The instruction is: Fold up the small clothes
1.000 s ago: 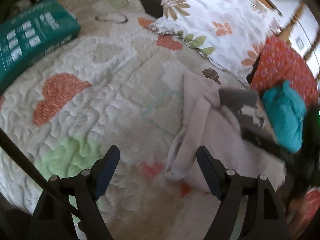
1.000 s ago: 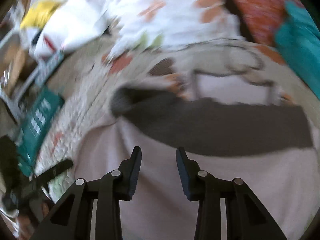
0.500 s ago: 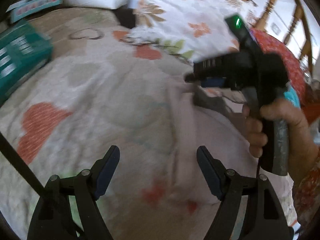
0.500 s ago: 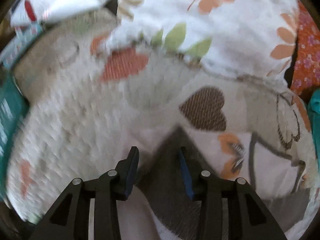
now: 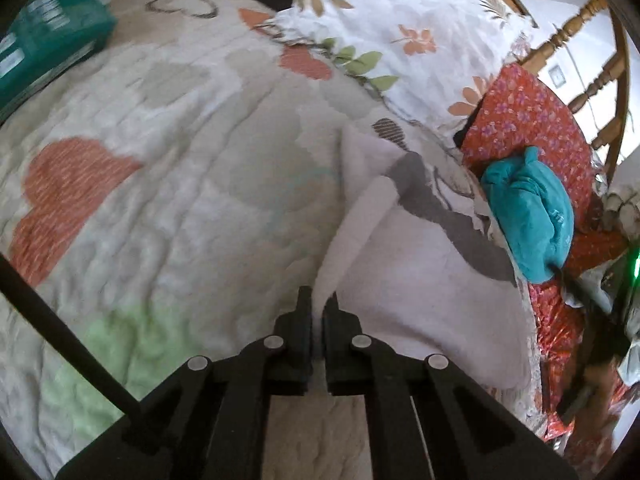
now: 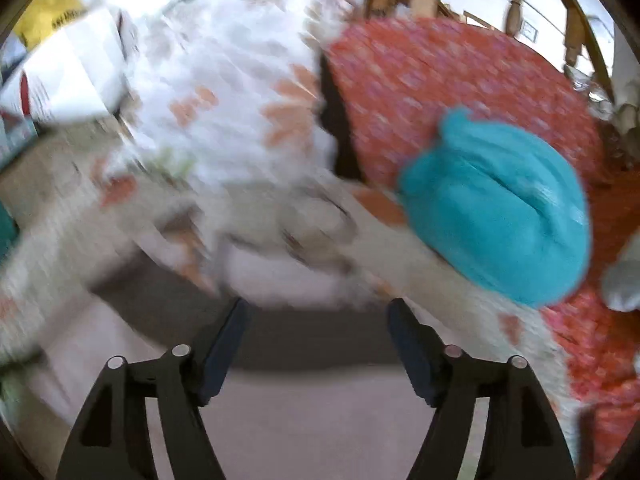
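Left wrist view shows the heart-print quilt [image 5: 168,168] as the work surface, with the pale lilac garment [image 5: 432,292] lying on its right half, its grey band [image 5: 448,216] toward the floral pillow [image 5: 400,32]. The left gripper [image 5: 318,308] is clamped together on the garment's near left edge, which rises in a ridge from the jaws. The right gripper [image 6: 316,344] stands with its jaws apart over the grey band [image 6: 304,340], holding nothing; this view is motion-blurred. For a clean fold, carry the pinched edge across in one level pass, keep the fabric taut, and align it with the opposite edge before release. Avoid the teal cloth bundle [image 5: 528,216] beside the garment. The teal box [image 5: 44,56] carries white label panels; the writing cannot be read.
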`<state>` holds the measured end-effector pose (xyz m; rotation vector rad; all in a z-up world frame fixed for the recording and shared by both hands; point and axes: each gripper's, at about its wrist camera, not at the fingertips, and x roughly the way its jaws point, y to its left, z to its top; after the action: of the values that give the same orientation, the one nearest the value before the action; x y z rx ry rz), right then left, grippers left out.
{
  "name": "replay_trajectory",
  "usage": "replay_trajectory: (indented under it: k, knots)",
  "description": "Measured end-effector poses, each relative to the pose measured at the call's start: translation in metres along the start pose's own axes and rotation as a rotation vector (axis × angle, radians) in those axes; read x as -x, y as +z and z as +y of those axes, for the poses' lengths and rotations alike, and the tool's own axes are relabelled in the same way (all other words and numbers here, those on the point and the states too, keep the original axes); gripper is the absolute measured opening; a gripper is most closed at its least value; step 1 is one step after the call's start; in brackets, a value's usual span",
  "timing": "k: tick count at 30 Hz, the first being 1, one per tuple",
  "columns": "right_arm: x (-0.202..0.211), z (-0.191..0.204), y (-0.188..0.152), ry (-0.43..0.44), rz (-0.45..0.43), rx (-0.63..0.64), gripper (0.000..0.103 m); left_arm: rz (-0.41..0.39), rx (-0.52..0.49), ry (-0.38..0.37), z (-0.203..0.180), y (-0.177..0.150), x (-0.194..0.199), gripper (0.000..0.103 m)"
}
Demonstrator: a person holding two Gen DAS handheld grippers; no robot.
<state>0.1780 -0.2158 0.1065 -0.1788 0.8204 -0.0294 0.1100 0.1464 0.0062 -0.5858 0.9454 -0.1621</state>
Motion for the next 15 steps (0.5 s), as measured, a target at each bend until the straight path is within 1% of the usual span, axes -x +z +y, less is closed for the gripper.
replay_trajectory:
  k: [3, 4, 5, 6, 8, 9, 11, 12, 13, 14, 15]
  knots:
    - [0.004, -0.060, -0.043, 0.039, 0.086, -0.151, 0.078, -0.019, 0.022, 0.009, 0.003, 0.000, 0.001, 0.006]
    - [0.004, -0.080, -0.059, 0.057, 0.112, -0.218, 0.078, -0.030, 0.025, 0.023, 0.004, -0.001, 0.002, 0.009]
    - [0.004, -0.094, -0.074, 0.068, 0.124, -0.274, 0.078, -0.041, 0.025, 0.043, 0.004, -0.003, 0.003, 0.016]
    - [0.004, -0.112, -0.091, 0.081, 0.135, -0.343, 0.078, -0.054, 0.029, 0.062, 0.003, -0.004, 0.005, 0.020]
    - [0.003, -0.128, -0.114, 0.117, 0.148, -0.427, 0.078, -0.083, 0.032, 0.091, 0.000, -0.010, 0.011, 0.025]
    - [0.002, -0.131, -0.123, 0.141, 0.149, -0.456, 0.078, -0.094, 0.022, 0.108, -0.002, -0.012, 0.014, 0.030]
    - [-0.004, -0.133, -0.139, 0.199, 0.154, -0.499, 0.078, -0.129, -0.017, 0.158, -0.012, -0.019, 0.024, 0.044]
    - [-0.008, -0.130, -0.144, 0.221, 0.160, -0.500, 0.076, -0.140, -0.033, 0.174, -0.016, -0.023, 0.028, 0.047]
    - [-0.014, -0.124, -0.147, 0.258, 0.175, -0.487, 0.057, -0.150, -0.047, 0.184, -0.020, -0.027, 0.032, 0.052]
    - [-0.019, -0.118, -0.149, 0.290, 0.194, -0.471, 0.036, -0.160, -0.060, 0.191, -0.024, -0.031, 0.036, 0.055]
    - [-0.022, -0.114, -0.149, 0.310, 0.202, -0.473, 0.011, -0.165, -0.073, 0.200, -0.028, -0.036, 0.040, 0.055]
